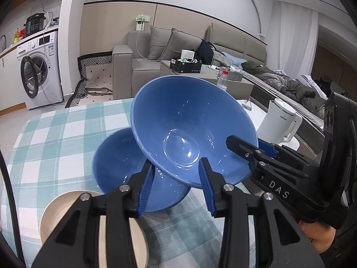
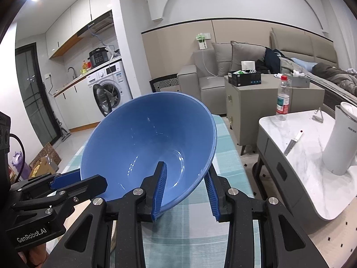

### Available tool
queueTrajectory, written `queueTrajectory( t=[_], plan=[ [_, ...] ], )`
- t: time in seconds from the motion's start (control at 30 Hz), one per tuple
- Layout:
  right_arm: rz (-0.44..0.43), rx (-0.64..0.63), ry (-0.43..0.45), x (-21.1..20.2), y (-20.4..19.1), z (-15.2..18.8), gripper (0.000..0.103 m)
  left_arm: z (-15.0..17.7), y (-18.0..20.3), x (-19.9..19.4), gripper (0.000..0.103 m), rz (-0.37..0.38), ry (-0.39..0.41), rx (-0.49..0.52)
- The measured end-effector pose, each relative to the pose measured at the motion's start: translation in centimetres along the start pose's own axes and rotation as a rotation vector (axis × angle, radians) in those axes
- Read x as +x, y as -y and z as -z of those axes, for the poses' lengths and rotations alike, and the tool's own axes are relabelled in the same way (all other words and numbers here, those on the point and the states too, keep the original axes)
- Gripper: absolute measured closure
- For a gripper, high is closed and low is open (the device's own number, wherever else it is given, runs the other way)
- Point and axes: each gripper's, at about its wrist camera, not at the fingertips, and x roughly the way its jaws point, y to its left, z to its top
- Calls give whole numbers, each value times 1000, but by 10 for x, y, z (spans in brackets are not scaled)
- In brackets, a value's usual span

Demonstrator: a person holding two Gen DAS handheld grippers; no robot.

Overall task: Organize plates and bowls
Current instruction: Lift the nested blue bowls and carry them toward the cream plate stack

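Note:
A blue bowl [image 1: 189, 120] [image 2: 145, 138] hangs tilted above the checked table, its opening turned toward both cameras. My left gripper [image 1: 175, 160] is shut on its near rim, one pad inside and one under the wall. In the right wrist view the left gripper [image 2: 82, 179] bites the bowl's left edge. My right gripper [image 2: 185, 169] is shut on the same bowl's rim, and from the left wrist the right gripper [image 1: 247, 147] clamps its right edge. A second blue bowl [image 1: 120, 163] rests on the cloth directly beneath. A cream bowl [image 1: 67, 207] sits at the near left.
The table wears a teal checked cloth [image 1: 55, 143]. To the right stands a marble side table [image 2: 296, 169] with a white kettle [image 2: 341, 143] [image 1: 281, 122], a knife [image 2: 292, 144] and a water bottle [image 2: 283, 98]. A sofa and a washing machine lie beyond.

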Motion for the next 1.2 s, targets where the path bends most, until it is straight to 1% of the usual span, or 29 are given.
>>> queueTrajectory(
  t=[0.3, 0.77, 1.07, 1.2],
  plan=[
    [-28, -29, -16, 11, -24, 6, 68, 9, -19, -7, 64, -44, 2, -27],
    [-52, -48, -70, 39, -47, 16, 66, 20, -49, 4, 64, -84, -30, -79],
    [-32, -84, -96, 52, -61, 25, 66, 27, -60, 16, 64, -122, -56, -85],
    [-30, -92, -106, 56, -63, 28, 65, 29, -64, 20, 64, -126, -68, -91]
  ],
)
